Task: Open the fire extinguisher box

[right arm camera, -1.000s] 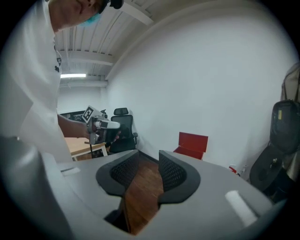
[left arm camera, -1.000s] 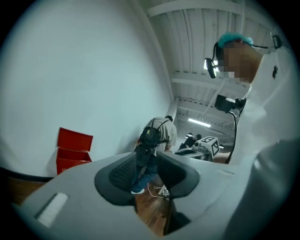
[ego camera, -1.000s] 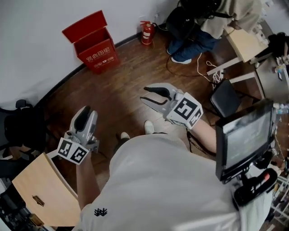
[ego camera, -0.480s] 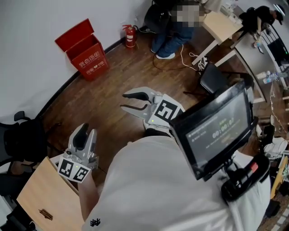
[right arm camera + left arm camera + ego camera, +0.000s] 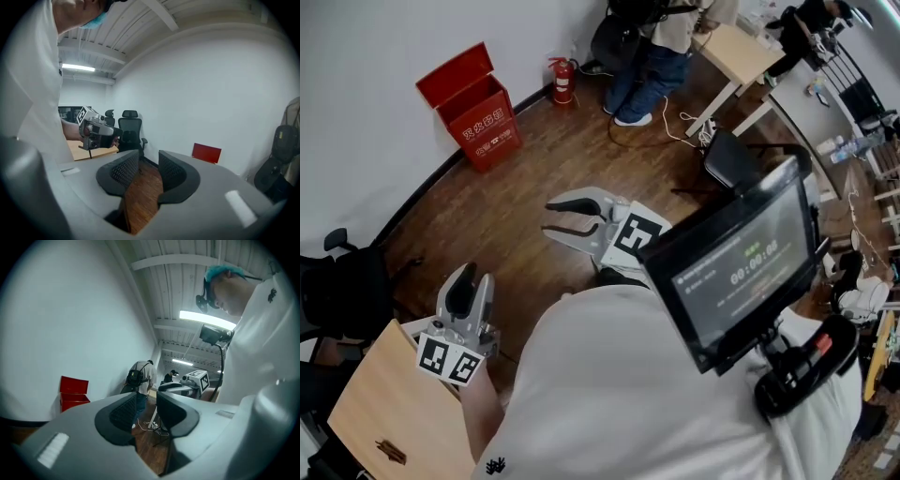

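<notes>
Left gripper (image 5: 467,274) first, in the head view: it's low at the near left, jaws only a little apart with nothing visible between them. The right gripper (image 5: 551,217) is out ahead over the wooden floor (image 5: 534,159), its two jaws spread and empty. And there's the fire extinguisher box (image 5: 483,111), red, far left against the white wall (image 5: 366,103), lid standing up behind the open body. A fire extinguisher (image 5: 563,80) stands by the wall to its right, near it but apart. A person (image 5: 652,47) stands at the far side beside a desk (image 5: 741,52). Both grippers are well apart from the box.

Over to the left gripper view: the jaws show a narrow gap, only floor between them, gripping nothing. The red box sits far off to the left by the wall, lid up, and the right gripper shows beyond the jaws.

Now the right gripper view: jaws parted, bare floor between the pads, nothing held. The box shows as a red shape at the far right by the wall. The left gripper is at the left, with office chairs (image 5: 129,126) behind it.
</notes>
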`<state>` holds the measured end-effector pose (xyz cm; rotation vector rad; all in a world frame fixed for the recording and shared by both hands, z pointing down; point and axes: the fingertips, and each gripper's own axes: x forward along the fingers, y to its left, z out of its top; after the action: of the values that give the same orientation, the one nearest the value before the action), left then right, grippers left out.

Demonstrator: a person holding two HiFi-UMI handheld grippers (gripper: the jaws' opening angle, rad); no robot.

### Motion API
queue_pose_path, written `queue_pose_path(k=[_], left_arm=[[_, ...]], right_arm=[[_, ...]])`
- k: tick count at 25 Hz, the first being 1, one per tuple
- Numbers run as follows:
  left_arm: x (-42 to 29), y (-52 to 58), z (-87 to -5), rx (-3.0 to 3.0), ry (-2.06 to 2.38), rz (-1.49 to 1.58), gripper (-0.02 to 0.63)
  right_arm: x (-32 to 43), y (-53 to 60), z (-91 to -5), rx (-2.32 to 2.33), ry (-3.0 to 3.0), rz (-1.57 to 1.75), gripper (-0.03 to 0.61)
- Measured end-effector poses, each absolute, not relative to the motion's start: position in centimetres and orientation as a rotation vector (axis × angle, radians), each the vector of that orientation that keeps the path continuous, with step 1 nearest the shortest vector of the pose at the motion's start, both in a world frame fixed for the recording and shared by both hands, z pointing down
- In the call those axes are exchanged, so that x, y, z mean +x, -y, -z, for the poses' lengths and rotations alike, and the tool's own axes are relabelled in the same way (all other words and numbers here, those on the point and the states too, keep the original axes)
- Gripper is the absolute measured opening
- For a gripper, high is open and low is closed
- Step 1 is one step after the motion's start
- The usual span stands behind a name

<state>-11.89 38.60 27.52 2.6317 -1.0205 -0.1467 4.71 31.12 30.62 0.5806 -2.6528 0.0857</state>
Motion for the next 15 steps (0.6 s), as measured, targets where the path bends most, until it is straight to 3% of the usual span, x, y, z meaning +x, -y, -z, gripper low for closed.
queue_pose_path(k=[15], left_arm=[[-11.4, -40.8, -27.6, 2.623, 1.076, 0.121, 0.127]], right_arm=[[3.5, -35.3, -32.9, 0.567, 2.554, -0.061, 0.127]])
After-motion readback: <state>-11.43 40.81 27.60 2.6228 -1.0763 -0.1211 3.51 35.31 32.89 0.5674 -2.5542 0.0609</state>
